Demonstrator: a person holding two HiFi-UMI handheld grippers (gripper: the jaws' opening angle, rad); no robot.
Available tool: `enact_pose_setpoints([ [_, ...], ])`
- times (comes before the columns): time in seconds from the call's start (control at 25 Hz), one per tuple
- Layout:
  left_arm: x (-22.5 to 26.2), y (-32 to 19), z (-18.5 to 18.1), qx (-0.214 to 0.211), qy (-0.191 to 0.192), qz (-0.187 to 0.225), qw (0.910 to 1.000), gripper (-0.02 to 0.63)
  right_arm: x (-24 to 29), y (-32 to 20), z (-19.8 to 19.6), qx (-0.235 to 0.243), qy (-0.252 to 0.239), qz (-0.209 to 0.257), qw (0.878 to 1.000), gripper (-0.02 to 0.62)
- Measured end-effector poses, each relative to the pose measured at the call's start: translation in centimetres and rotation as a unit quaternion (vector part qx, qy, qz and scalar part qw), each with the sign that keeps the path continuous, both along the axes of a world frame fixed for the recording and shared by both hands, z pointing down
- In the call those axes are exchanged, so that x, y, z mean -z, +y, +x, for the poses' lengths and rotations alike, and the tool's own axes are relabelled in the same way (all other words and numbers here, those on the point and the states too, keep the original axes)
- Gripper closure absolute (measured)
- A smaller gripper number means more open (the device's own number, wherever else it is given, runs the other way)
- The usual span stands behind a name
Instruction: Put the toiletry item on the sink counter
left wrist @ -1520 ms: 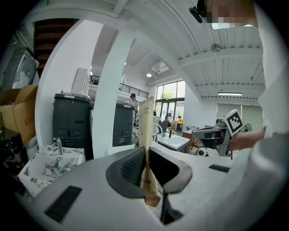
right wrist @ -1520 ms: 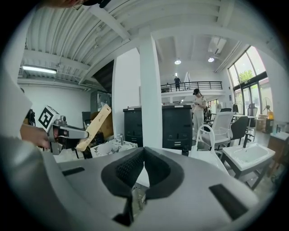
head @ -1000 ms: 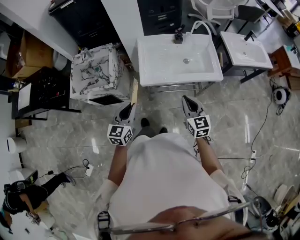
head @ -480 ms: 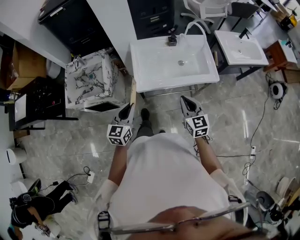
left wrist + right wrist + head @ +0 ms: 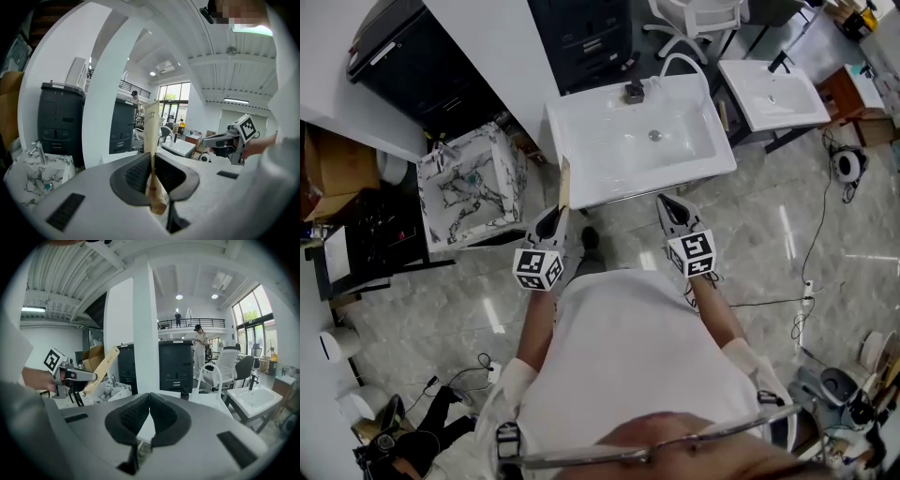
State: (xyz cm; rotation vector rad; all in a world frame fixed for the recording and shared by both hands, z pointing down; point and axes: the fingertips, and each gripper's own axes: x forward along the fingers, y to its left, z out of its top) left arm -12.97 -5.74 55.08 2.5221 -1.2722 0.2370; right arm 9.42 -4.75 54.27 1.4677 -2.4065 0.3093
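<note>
A thin, flat tan toiletry packet (image 5: 564, 184) (image 5: 151, 123) stands upright in my left gripper (image 5: 553, 219) (image 5: 152, 159), whose jaws are shut on its lower end. The right gripper view shows it too, tilted: the packet (image 5: 104, 365) sticking up from the left gripper (image 5: 77, 376). My right gripper (image 5: 666, 203) (image 5: 149, 397) is shut with nothing between its pads. Both grippers hang over the floor just in front of the white sink counter (image 5: 581, 141), the packet's top reaching the counter's front left corner.
A marble-patterned cabinet (image 5: 469, 187) stands left of the sink. A second white sink (image 5: 769, 94) (image 5: 255, 397) sits to the right, a white chair (image 5: 689, 19) and dark cabinets (image 5: 581, 33) behind. Cables (image 5: 811, 281) run across the grey tile floor.
The head view has swung, so the sink and marble cabinet sit farther left and up. Both grippers stay close together in front of the sink, and the left keeps its hold on the packet.
</note>
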Motion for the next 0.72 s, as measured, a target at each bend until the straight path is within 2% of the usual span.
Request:
enact_pose_setpoints([
  [0.72,-2.2,-16.0,-2.5,-0.096,-0.003,-0.023,0.9952,0.574,-0.3,-12.6,-3.0,-0.055,0.041,-0.025,0.997,0.589],
])
